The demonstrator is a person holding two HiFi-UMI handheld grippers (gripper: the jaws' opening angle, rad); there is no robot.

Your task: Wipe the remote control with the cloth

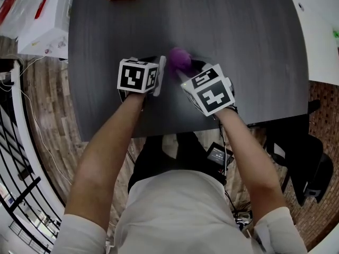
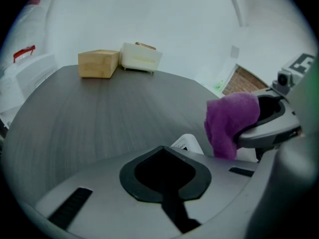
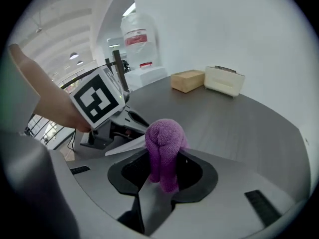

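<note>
Both grippers hang close together above the dark bench (image 1: 238, 46). The left gripper (image 2: 164, 158) has its fingers pinched shut on the white remote control (image 2: 187, 142), whose end pokes out past them. The right gripper (image 3: 162, 176) has its fingers clamped on the bunched purple cloth (image 3: 164, 143), just beside the remote control.

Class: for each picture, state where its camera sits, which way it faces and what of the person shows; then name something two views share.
Head view: on the person's head, looking down at the table; both forearms show.
Left gripper view: on the left gripper, facing across the table past the remote control; no body shows.
Right gripper view: on the right gripper, facing the cloth it grips; the left forearm shows.
Both gripper views share the wooden box.
</note>
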